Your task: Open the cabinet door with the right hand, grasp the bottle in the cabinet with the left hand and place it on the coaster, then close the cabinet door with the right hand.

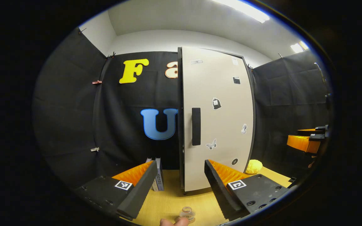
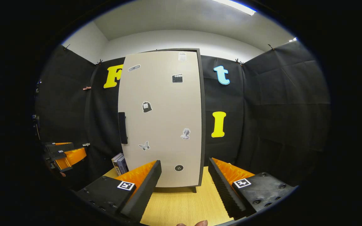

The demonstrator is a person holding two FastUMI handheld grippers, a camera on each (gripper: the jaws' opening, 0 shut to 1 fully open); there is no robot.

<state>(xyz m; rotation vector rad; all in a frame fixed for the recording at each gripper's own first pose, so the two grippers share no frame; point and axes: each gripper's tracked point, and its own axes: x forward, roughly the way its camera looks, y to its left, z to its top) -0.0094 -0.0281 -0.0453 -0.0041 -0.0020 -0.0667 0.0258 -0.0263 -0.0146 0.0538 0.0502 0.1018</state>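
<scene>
I see the cabinet [image 1: 217, 119] standing at the far edge of the tabletop [image 1: 168, 201], its door [image 2: 162, 119] closed and the dark handle [image 1: 196, 126] at the door's left edge. The bottle is behind the door, so I cannot see it. My left gripper [image 1: 174, 185] has its fingers apart, holding nothing, and my right gripper [image 2: 184, 185] is the same. A small glass object [image 1: 187, 213] sits at the near edge; a yellow sponge [image 1: 254, 166] lies right of the cabinet, books [image 1: 157, 177] left.

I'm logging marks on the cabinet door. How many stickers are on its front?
7, seen in the right gripper view: bandage top left, label top right, clapperboard, bag, bust, butterfly, button at the bottom. None seem hidden.
</scene>
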